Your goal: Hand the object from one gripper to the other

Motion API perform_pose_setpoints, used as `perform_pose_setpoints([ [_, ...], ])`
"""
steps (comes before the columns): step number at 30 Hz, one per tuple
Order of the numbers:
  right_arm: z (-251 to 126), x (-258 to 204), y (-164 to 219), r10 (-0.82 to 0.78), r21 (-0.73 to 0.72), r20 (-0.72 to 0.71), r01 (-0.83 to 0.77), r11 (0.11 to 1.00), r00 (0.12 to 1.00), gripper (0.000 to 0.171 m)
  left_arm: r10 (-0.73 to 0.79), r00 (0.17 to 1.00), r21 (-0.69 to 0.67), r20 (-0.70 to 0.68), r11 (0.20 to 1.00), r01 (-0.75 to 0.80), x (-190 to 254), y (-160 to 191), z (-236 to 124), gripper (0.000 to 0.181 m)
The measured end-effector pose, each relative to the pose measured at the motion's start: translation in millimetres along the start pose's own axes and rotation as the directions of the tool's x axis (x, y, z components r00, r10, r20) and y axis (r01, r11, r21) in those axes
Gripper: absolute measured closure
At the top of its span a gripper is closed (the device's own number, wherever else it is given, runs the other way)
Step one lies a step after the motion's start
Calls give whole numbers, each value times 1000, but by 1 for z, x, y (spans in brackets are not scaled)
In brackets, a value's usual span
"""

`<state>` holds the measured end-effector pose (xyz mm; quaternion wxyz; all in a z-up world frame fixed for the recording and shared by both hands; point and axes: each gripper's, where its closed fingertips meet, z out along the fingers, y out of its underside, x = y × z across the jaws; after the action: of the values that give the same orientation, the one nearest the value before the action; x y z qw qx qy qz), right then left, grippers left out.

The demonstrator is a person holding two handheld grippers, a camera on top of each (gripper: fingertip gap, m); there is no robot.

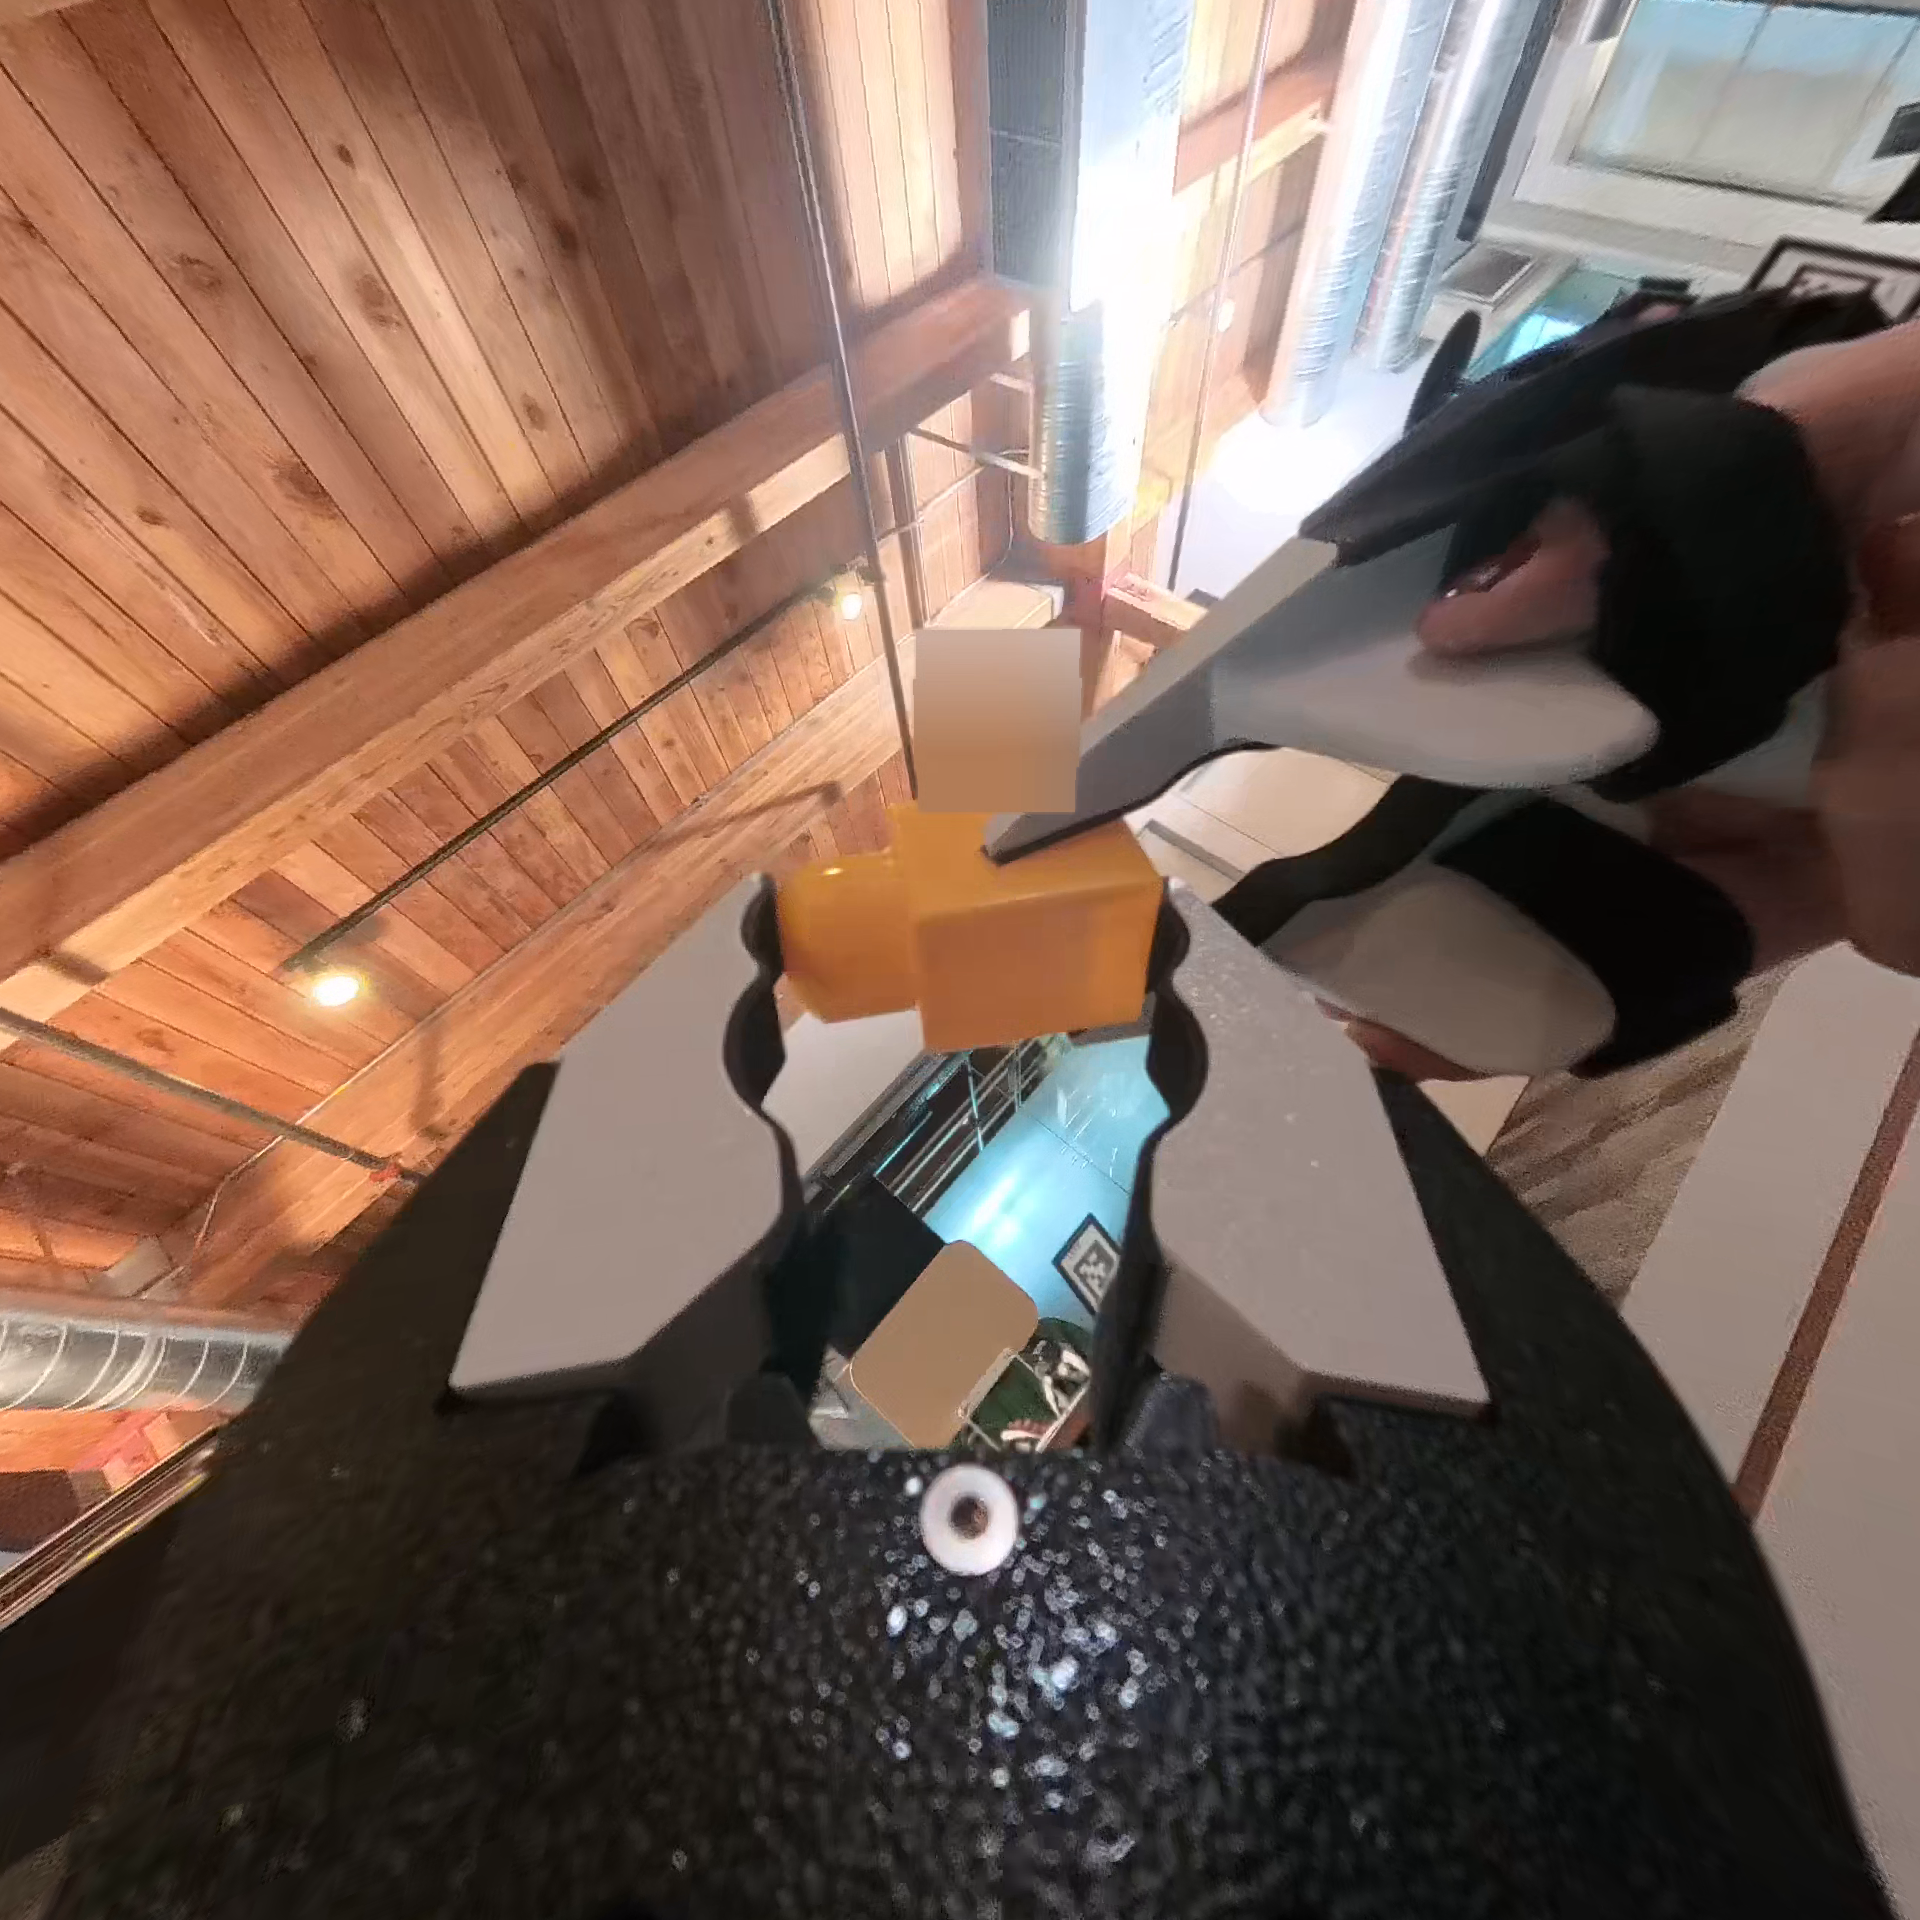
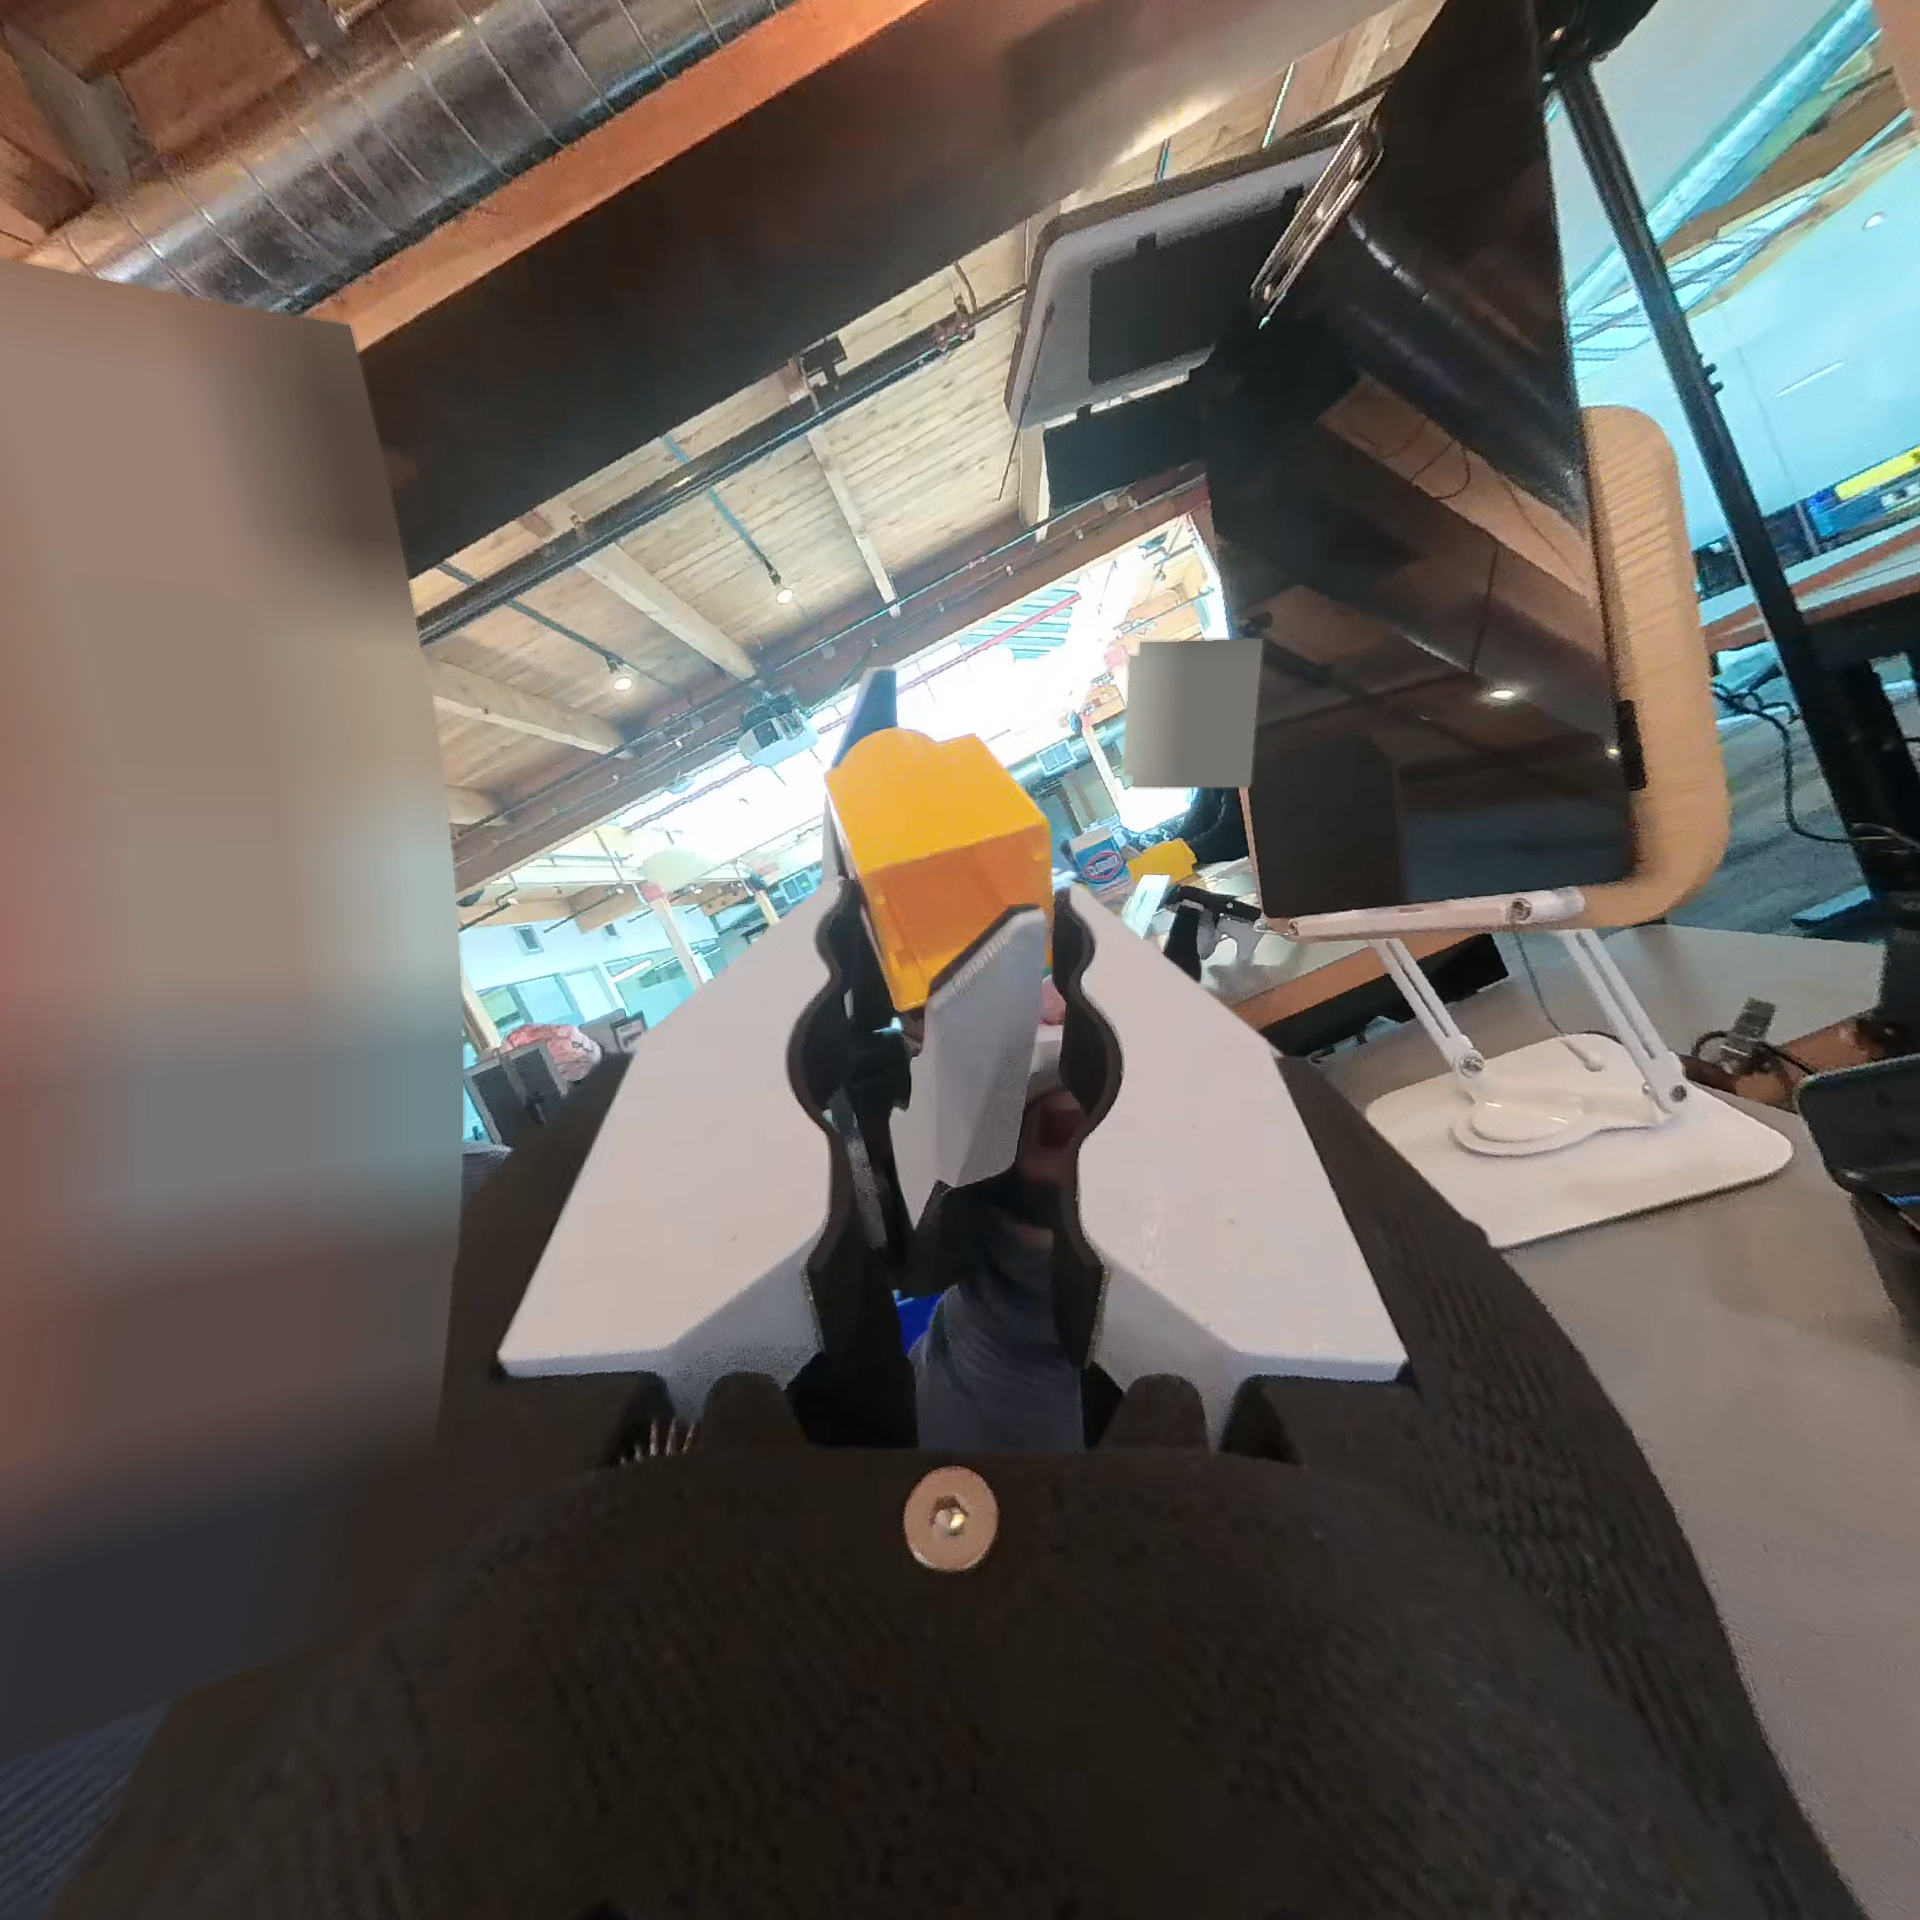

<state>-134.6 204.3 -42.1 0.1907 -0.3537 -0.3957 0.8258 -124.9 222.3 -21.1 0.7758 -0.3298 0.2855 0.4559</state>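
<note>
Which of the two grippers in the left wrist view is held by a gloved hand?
The right gripper, entering from the right, one fingertip on the orange block; the left gripper, in the foreground, grips that block.

glossy orange plastic block (image 1: 997,935), wood ceiling (image 1: 364,416)

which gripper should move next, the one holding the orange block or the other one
Probably the right gripper: its fingers already flank the orange plastic block, which the left gripper clamps at its fingertips. It likely needs only to close; whether it already grips is unclear.
</note>
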Motion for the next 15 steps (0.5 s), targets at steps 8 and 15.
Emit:
perform_pose_setpoints([
  [8, -17, -1, -13, -496, -60, -195, 494, 867, 846, 109, -374, 902, -130, -216, 926, 354, 7, 19, 3, 113],
  [15, -33, -12, -21, -946, -326, -280, 911, 252, 162, 84, -913, 193, -290, -360, 306, 907, -6, 12, -1, 113],
])
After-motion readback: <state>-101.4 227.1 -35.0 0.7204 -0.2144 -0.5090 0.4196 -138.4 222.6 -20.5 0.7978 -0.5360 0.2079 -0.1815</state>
